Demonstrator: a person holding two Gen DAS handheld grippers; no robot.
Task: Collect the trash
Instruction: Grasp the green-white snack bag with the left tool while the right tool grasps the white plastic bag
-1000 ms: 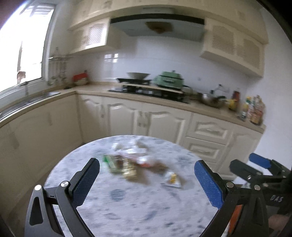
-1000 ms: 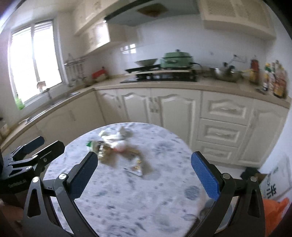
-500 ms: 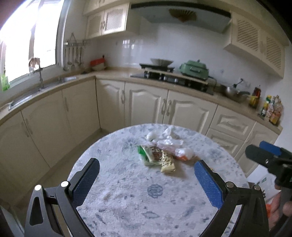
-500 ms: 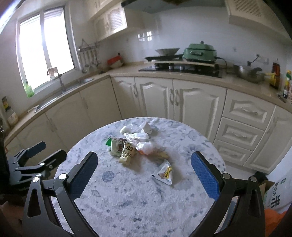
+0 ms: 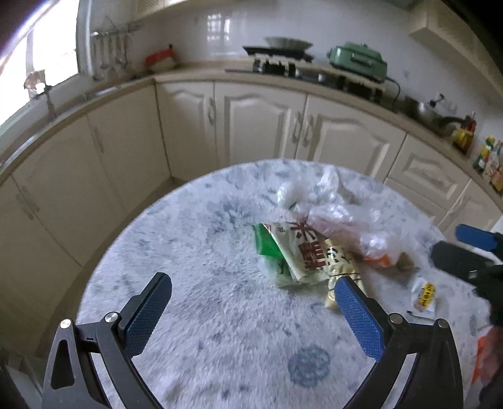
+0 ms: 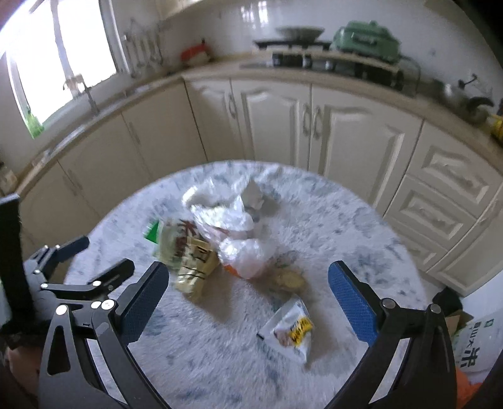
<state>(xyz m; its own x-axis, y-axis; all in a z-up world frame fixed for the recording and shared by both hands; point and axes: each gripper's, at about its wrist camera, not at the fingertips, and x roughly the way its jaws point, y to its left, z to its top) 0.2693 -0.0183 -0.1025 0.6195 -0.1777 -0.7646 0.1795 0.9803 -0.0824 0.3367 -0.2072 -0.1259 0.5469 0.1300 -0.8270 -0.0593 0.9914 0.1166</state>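
Trash (image 6: 220,239) lay mid-tabletop (image 6: 204,361); I held left gripper (image 5: 251,310) and right gripper (image 6: 248,302) above, jaws spread, empty.

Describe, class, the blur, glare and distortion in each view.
Left wrist view: blown-out window, counter edge bowed by the fisheye, slightly smeared wrappers. Right wrist view: stronger motion blur on the table, bright window, tile glare.
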